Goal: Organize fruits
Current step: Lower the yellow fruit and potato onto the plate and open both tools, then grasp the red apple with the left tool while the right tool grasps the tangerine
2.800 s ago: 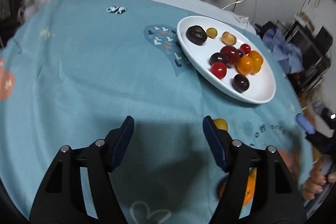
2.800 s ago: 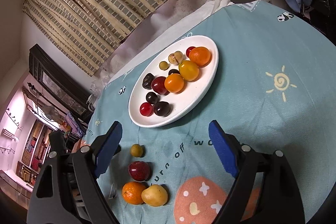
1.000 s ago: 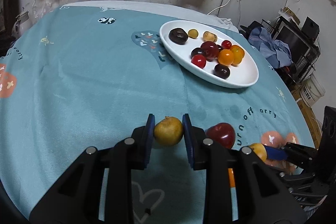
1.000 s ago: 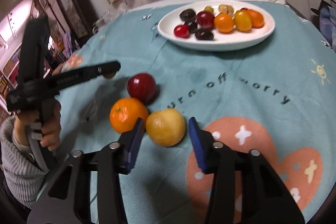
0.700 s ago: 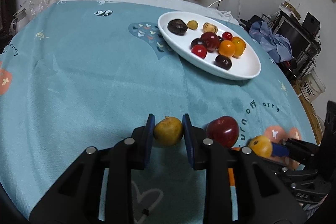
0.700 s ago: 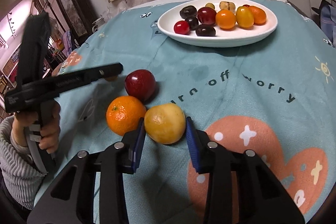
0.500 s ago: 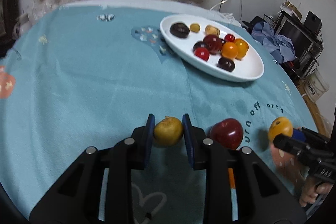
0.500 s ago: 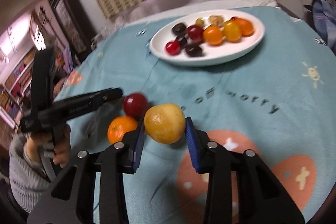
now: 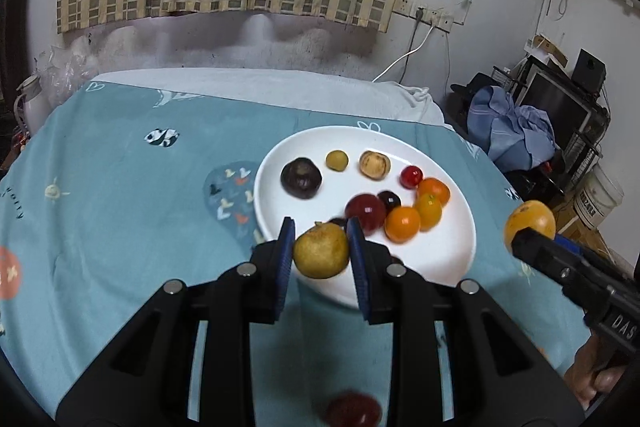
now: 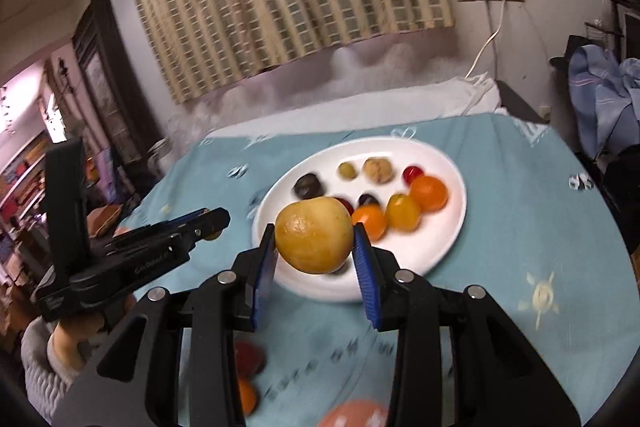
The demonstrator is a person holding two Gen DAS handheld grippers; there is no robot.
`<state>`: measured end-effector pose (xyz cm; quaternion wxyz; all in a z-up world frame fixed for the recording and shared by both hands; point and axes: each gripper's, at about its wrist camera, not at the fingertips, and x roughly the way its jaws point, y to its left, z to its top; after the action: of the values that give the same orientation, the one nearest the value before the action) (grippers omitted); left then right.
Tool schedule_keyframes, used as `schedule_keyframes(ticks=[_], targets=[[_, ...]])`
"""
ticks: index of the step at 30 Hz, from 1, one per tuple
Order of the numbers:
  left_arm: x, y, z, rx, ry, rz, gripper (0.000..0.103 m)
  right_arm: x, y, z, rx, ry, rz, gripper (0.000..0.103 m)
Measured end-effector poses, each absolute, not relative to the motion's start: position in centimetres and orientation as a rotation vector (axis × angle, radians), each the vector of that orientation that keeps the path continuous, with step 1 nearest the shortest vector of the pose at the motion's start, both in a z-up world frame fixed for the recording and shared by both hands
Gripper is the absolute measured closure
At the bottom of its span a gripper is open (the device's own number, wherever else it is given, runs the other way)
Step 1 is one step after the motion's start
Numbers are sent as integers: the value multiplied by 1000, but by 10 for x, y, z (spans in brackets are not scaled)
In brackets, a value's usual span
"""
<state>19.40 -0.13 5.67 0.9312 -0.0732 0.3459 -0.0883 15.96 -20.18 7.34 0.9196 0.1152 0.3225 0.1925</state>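
**Yellow fruit clamped above the plate's near rim**

The right gripper (image 10: 314, 245) grips a large round yellow fruit (image 10: 313, 235) between its blue pads, held in the air in front of the oval white plate (image 10: 452, 239). The plate rests on a teal printed tablecloth (image 10: 532, 227) and carries small dark, red, orange and yellow fruits. At the left, the black left gripper (image 10: 214, 223) reaches in, held by a hand in a grey knitted sleeve (image 10: 38, 359). A blurred red fruit (image 10: 248, 355) and an orange fruit (image 10: 246, 397) lie on the cloth below.
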Motion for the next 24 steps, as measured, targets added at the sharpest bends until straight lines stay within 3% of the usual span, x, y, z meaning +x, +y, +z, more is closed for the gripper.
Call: schedule_keyframes(ticks=[7, 8, 9, 10, 17, 19, 20, 22, 24], targets=[[246, -12, 19, -167, 772, -168, 73, 203, -215, 23, 294, 770, 278, 63], [248, -12, 16, -174, 775, -167, 56, 202, -216, 23, 288, 769, 261, 58], [248, -14, 11, -178, 779, -177, 46, 202, -219, 24, 286, 759, 246, 47], [248, -14, 9, -177, 780, -184, 46, 199, -221, 25, 291, 742, 240, 30], [234, 3, 24, -223, 765, -170, 44, 174, -223, 57, 341, 652, 307, 29], [216, 9, 32, -196, 740, -150, 37, 160, -218, 71, 341, 633, 340, 28], [206, 11, 34, -181, 729, -138, 31, 154, -217, 75, 339, 624, 349, 23], [184, 15, 32, -139, 727, -116, 31, 140, -213, 77, 338, 611, 363, 14], [170, 16, 28, -119, 745, -123, 31, 122, -214, 72, 341, 606, 381, 13]])
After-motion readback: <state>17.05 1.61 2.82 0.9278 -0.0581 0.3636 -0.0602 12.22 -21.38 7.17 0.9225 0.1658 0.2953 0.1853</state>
